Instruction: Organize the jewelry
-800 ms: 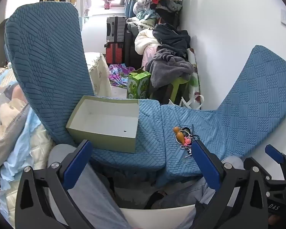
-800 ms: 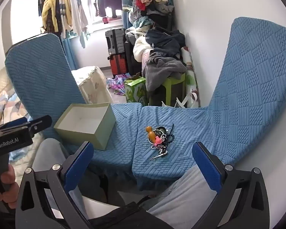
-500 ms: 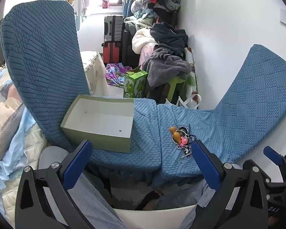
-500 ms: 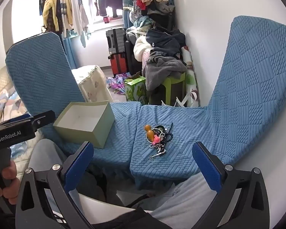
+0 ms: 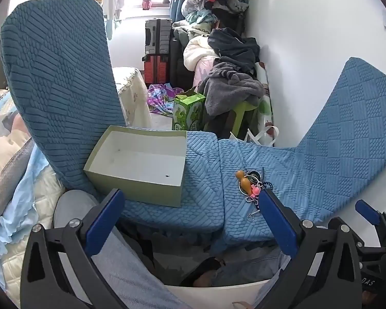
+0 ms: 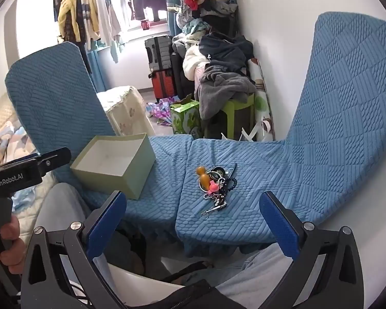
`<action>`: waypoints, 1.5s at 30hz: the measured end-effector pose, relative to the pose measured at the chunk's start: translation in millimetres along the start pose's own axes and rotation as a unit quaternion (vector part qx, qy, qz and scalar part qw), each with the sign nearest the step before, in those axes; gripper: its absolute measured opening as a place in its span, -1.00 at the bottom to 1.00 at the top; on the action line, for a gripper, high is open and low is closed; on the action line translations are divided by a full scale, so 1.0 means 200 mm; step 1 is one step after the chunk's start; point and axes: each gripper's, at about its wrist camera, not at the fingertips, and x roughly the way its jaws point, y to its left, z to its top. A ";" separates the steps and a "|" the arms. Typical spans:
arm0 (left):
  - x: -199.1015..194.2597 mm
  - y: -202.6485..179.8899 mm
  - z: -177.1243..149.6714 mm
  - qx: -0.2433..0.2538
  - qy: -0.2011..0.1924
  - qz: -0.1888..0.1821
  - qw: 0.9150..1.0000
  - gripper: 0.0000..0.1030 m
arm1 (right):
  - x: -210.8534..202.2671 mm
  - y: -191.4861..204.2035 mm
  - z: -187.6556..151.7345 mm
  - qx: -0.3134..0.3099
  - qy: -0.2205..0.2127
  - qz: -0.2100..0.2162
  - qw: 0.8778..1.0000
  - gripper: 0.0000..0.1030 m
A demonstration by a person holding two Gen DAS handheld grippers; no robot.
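A small heap of jewelry point(image 6: 215, 182) with an orange wooden piece, a pink charm, bead chains and rings lies on the right blue chair seat point(image 6: 244, 213); it also shows in the left wrist view point(image 5: 251, 184). An open, empty pale green box point(image 5: 141, 164) stands on the left blue chair seat point(image 5: 203, 200); the right wrist view shows it too point(image 6: 114, 166). My left gripper point(image 5: 190, 219) is open and empty, held short of both chairs. My right gripper point(image 6: 191, 221) is open and empty, short of the jewelry.
Two blue-covered chairs face each other, backs up at left point(image 5: 59, 82) and right point(image 6: 347, 97). The person's knees sit under both grippers. Behind are a green stool piled with clothes point(image 5: 231, 95), a green carton point(image 5: 187, 113), suitcases point(image 5: 158, 51) and a white wall.
Both views shifted slightly; the box and the jewelry sit a little further left and higher in the left wrist view. Both grippers stay open and nothing on the chairs has moved.
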 end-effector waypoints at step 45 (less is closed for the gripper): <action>0.22 0.04 -0.03 -0.010 0.034 -0.008 0.999 1.00 | 0.18 -0.09 -0.03 0.034 0.019 0.006 0.999 1.00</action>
